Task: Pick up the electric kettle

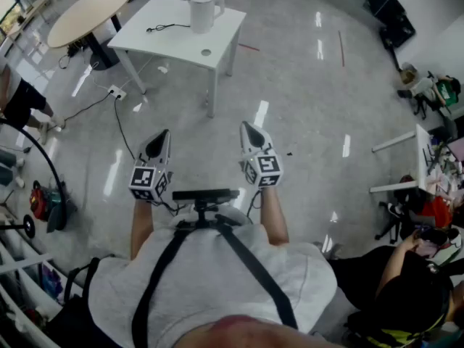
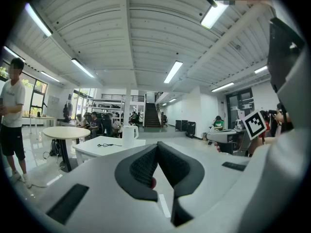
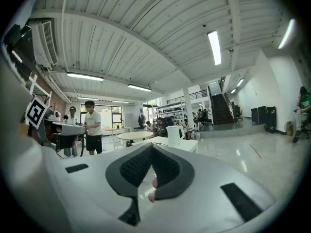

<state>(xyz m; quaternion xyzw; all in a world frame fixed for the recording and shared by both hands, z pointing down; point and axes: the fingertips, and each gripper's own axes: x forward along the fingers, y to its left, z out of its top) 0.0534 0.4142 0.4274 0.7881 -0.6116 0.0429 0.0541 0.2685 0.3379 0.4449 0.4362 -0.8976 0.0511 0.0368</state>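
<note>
- Left gripper (image 1: 164, 133) (image 2: 156, 147): jaws closed, black ribbed pads meeting at the tips. Nothing is held and nothing touched.
- Right gripper (image 1: 246, 126) (image 3: 151, 147): jaws likewise drawn together at the tips. It is empty and clear of every object.
- Both grippers are held side by side in front of the person, above the pale glossy floor (image 1: 304, 100), tips directed toward the table ahead.
- White plastic electric kettle (image 1: 204, 11) (image 2: 129, 132) (image 3: 173, 135): stands upright on the white rectangular table (image 1: 174, 43) (image 2: 99, 148) (image 3: 190, 144), near its far right part in the head view. It is well apart from both grippers.
- Kettle long axis is vertical, lid end up. The loop handle shows on its right side in all three views. Spout direction cannot be made out.
- Thin black cable (image 1: 163, 27) (image 2: 111, 145): lies loose on the tabletop, to the left of the kettle and not touching it.
- Round beige-topped table with a dark pedestal (image 1: 87, 13) (image 2: 65, 132) (image 3: 133, 135): stands just left of the white table.
- Count: one kettle, one cable on the white table, two tables close by, two grippers, each carrying one square-marker cube.
</note>
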